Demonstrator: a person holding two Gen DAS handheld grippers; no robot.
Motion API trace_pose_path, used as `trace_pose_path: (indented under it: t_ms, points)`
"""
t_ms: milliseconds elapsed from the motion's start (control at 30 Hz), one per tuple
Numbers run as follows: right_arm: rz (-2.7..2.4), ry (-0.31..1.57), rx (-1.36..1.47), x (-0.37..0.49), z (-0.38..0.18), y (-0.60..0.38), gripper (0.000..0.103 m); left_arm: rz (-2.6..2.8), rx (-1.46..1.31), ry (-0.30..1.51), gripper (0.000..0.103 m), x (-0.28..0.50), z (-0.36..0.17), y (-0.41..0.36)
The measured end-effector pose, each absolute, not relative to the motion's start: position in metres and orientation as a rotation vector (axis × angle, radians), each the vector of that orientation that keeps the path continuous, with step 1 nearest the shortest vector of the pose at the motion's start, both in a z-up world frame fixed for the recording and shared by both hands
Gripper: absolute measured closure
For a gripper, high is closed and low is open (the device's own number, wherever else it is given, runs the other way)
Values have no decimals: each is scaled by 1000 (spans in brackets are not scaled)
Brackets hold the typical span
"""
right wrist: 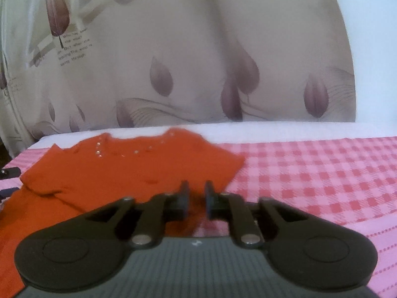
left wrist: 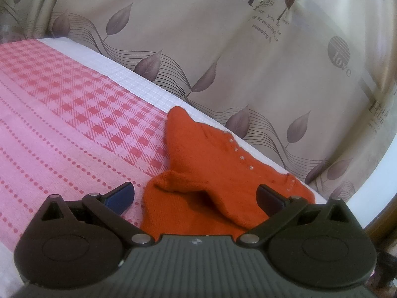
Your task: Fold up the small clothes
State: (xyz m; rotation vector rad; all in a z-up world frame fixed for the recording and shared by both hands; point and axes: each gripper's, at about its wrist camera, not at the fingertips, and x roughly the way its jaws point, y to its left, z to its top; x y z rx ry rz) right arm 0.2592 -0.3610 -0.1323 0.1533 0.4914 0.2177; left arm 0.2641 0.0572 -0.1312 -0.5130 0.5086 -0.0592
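The orange sweater (left wrist: 211, 173) is lying on the pink checked cloth (left wrist: 62, 104) covering the desk, up against the far edge where a white strip of cover (left wrist: 139, 79) is showing. Seen from the left wrist, it is sitting partly folded: 1 sleeve is pointing up toward the far edge, a thick fold is bulging near the camera, and a row of small pearly beads (left wrist: 242, 157) is running down the knit. The left gripper (left wrist: 196, 198) is hanging just over the near part of the sweater with its fingers (left wrist: 121, 197) spread wide, 1 over the cloth and the other over the orange knit, pinching nothing. From the right wrist, the sweater (right wrist: 124, 168) is spreading off to the left, its beaded neckline (right wrist: 119, 150) toward the far edge and its right corner ending on the checks. The right gripper (right wrist: 197, 200) is sitting low at the sweater's near right edge, its fingers (right wrist: 183, 198) parted by a narrow gap; orange knit is showing beneath that gap, but the pads are not pressing on it. This view is slightly blurred. At its left edge, 2 dark tips of the left gripper (right wrist: 10, 172) are peeking in beside the sweater. Behind the desk, a beige curtain (left wrist: 223, 49) printed with brown leaves and lettering is filling the background.
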Motion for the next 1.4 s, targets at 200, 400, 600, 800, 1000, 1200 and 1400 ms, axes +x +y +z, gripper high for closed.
trace_pose_path:
  t_ms: [200, 400, 600, 800, 1000, 1200, 1400]
  points:
    - [249, 468, 172, 261, -131, -362, 26, -60, -513, 509, 0, 264, -131, 57]
    - [267, 550, 162, 274, -136, -355, 84, -60, -513, 509, 0, 264, -132, 57]
    - [260, 447, 164, 263, -112, -344, 94, -60, -512, 509, 0, 264, -132, 57]
    - [278, 287, 253, 269, -65, -338, 94, -61, -513, 509, 0, 264, -132, 57]
    - [170, 378, 364, 313, -94, -371, 94, -61, -513, 509, 0, 265, -132, 57]
    - [139, 486, 482, 321, -139, -395, 94, -60, -516, 510, 0, 265, -132, 58]
    - [144, 534, 457, 326, -139, -389, 92, -60, -516, 508, 0, 265, -132, 58]
